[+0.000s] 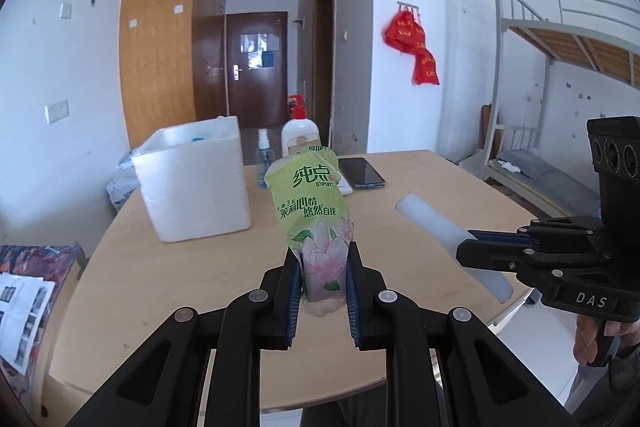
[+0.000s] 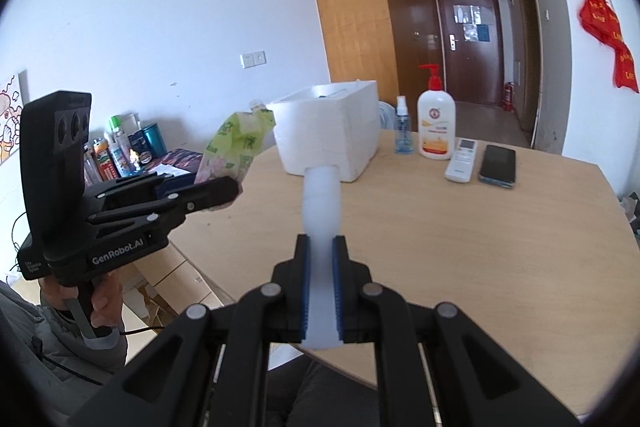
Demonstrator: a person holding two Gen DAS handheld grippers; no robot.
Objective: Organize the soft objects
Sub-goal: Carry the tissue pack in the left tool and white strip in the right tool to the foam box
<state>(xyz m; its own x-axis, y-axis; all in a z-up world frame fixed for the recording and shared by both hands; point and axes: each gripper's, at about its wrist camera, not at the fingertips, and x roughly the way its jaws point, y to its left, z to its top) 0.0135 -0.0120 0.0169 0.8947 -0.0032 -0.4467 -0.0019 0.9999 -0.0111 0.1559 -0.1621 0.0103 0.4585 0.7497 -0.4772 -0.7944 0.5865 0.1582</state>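
Both claws are loaded mid-carry, left gripper [image 1: 323,291] squeezing the green tissue pack [image 1: 314,211] and right gripper [image 2: 321,291] clamping a white foam tube [image 2: 321,203] above the table [image 2: 460,227], so next is probably dropping them into the styrofoam box [image 2: 332,131].
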